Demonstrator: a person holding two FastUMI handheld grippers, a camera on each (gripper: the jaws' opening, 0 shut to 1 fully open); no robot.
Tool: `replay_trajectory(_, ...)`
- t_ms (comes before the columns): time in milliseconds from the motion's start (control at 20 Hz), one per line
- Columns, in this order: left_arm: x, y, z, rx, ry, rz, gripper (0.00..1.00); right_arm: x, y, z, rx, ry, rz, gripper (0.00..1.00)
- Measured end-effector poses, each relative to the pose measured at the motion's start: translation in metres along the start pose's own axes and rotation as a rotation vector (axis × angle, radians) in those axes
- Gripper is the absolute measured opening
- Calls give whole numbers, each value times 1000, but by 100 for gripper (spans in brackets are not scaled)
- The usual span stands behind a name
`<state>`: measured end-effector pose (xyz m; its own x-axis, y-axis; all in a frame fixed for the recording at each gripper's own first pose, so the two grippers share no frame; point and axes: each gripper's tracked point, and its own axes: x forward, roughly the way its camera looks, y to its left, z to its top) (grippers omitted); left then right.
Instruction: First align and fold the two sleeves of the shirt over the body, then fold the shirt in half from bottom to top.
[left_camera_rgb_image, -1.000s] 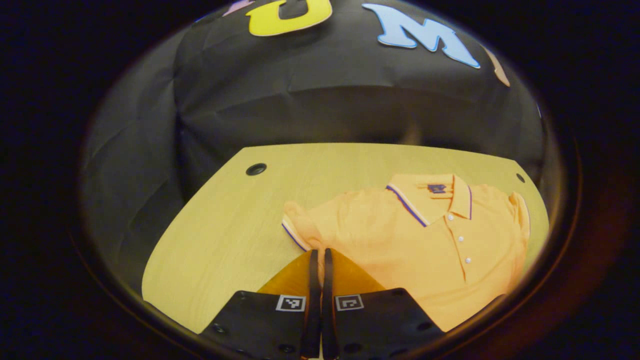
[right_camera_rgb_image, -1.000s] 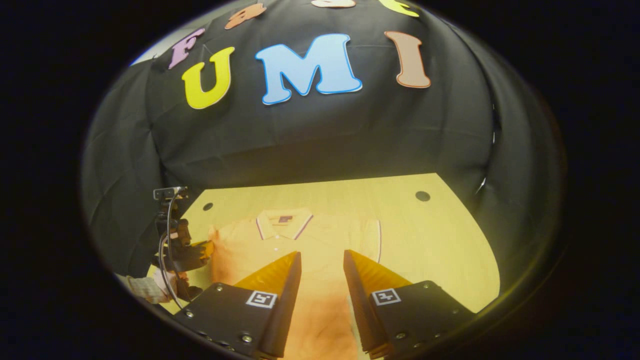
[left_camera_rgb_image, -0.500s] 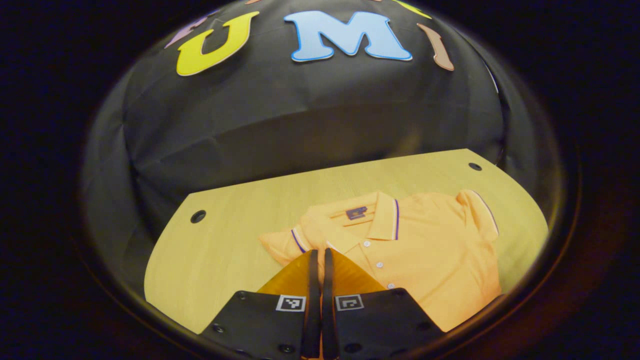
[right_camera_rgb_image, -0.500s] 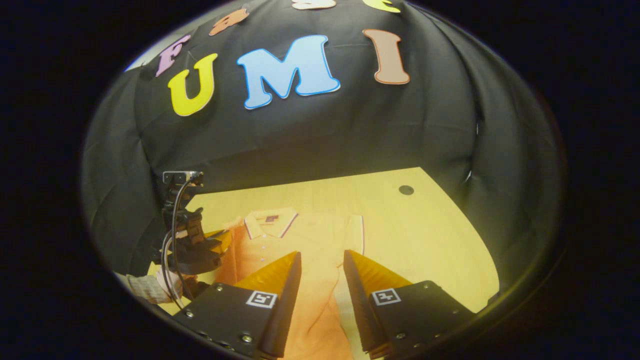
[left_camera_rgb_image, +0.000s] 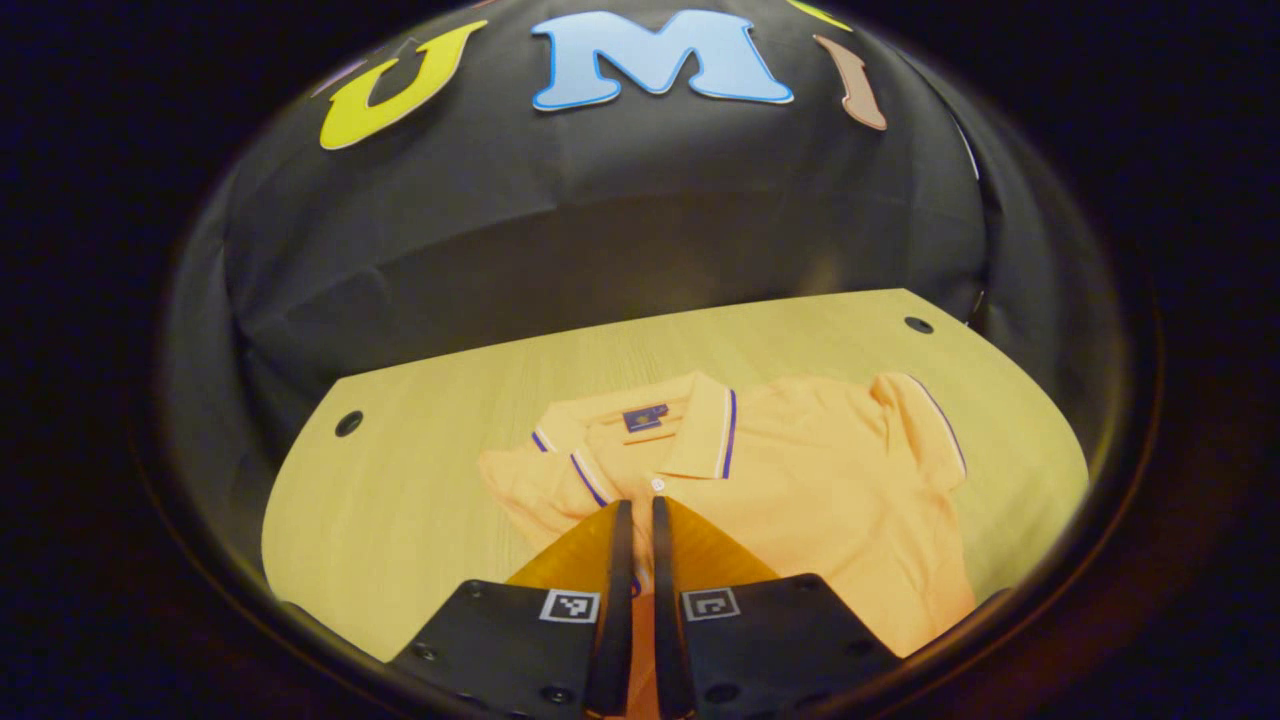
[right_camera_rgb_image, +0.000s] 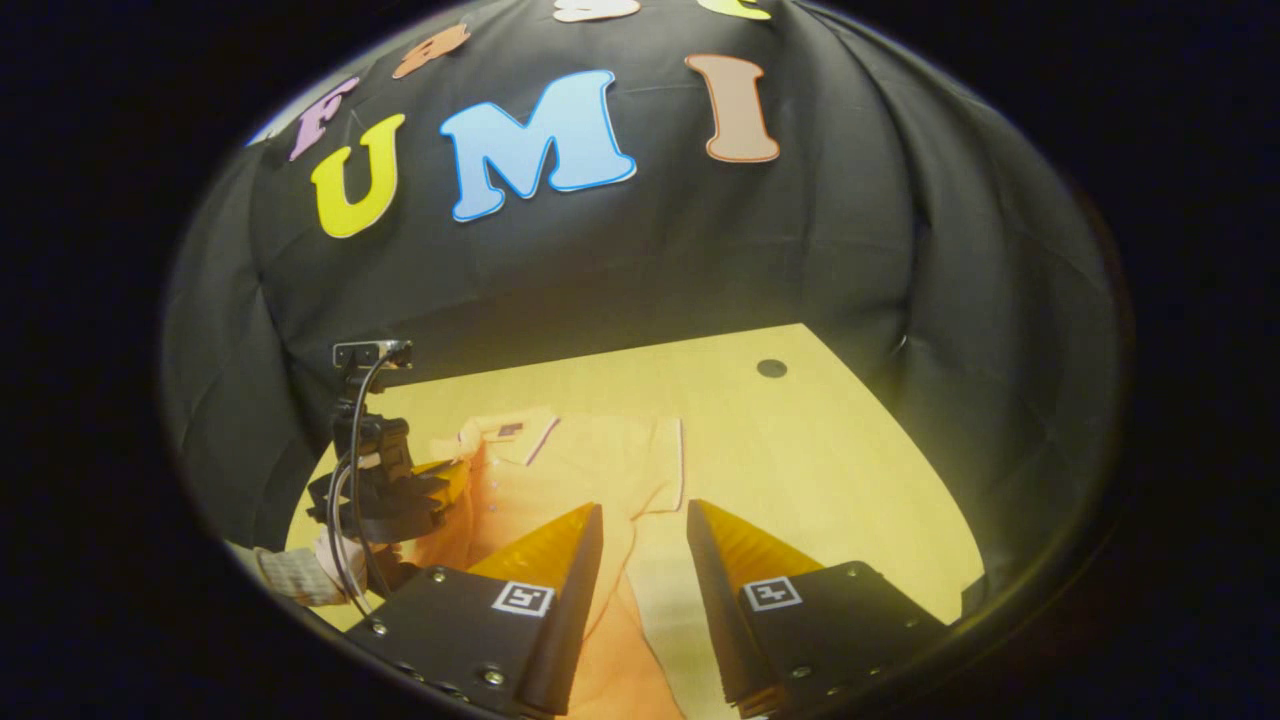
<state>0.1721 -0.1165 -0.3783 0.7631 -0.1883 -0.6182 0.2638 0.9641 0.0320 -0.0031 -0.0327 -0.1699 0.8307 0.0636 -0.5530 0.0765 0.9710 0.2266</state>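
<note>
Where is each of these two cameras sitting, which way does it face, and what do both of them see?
Left gripper view: rides on the left gripper, looking forward and down along its nearly closed fingers at the orange polo shirt on the wooden table.
Right gripper view: rides on the right gripper, fingers apart, above the shirt; farther off on its left side it shows the left gripper and the hand holding it.
Shared: the shirt, the table and the black cloth wall.
</note>
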Motion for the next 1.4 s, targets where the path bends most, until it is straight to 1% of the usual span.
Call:
replay_trajectory(50,-1,-2,0,-11,-1,-9,21,0,-2,1,1,0,0,54)
replay_trajectory(100,-3,-1,2,-18,-4,-4,29,2,-2,-1,2,0,3,54)
replay_trajectory(150,-6,-1,4,-26,-11,-7,29,2,-1,-1,3,1,9,54)
replay_trajectory(200,-8,2,5,-26,-15,1,27,3,-1,-1,2,2,14,54)
replay_trajectory(250,-13,4,6,-27,-18,8,34,2,1,-2,-3,4,20,54)
replay_trajectory(400,-31,12,11,-48,-29,23,36,6,6,-5,-24,7,40,54)
replay_trajectory(450,-39,16,11,-58,-34,29,40,7,8,-7,-29,11,48,54)
replay_trajectory(550,-53,25,7,-73,-36,39,32,8,12,-15,-38,23,62,54)
replay_trajectory(600,-63,29,3,-77,-35,43,40,8,13,-21,-43,32,68,54)
replay_trajectory(650,-72,34,-1,-78,-35,49,36,8,15,-26,-49,42,74,54)
replay_trajectory(700,-82,37,-7,-79,-31,55,36,9,16,-33,-56,52,80,54)
replay_trajectory(850,-114,50,-28,-92,-18,75,36,10,19,-54,-77,87,98,55)
replay_trajectory(900,-125,53,-35,-97,-14,81,40,10,20,-62,-85,102,104,54)
replay_trajectory(1000,-145,60,-52,-98,0,95,40,10,21,-78,-101,129,116,55)
replay_trajectory(1050,-153,62,-61,-96,10,101,36,10,22,-85,-107,145,123,55)
replay_trajectory(1100,-163,65,-72,-95,21,107,40,9,23,-93,-112,159,130,54)
replay_trajectory(1150,-171,67,-81,-96,31,112,36,9,24,-100,-116,175,137,54)
replay_trajectory(1200,-179,67,-90,-98,42,115,36,9,24,-109,-121,191,143,54)
replay_trajectory(1250,-187,68,-99,-101,53,118,40,7,24,-116,-126,208,148,54)
replay_trajectory(1400,-204,70,-125,-101,87,127,40,4,24,-140,-142,254,161,55)
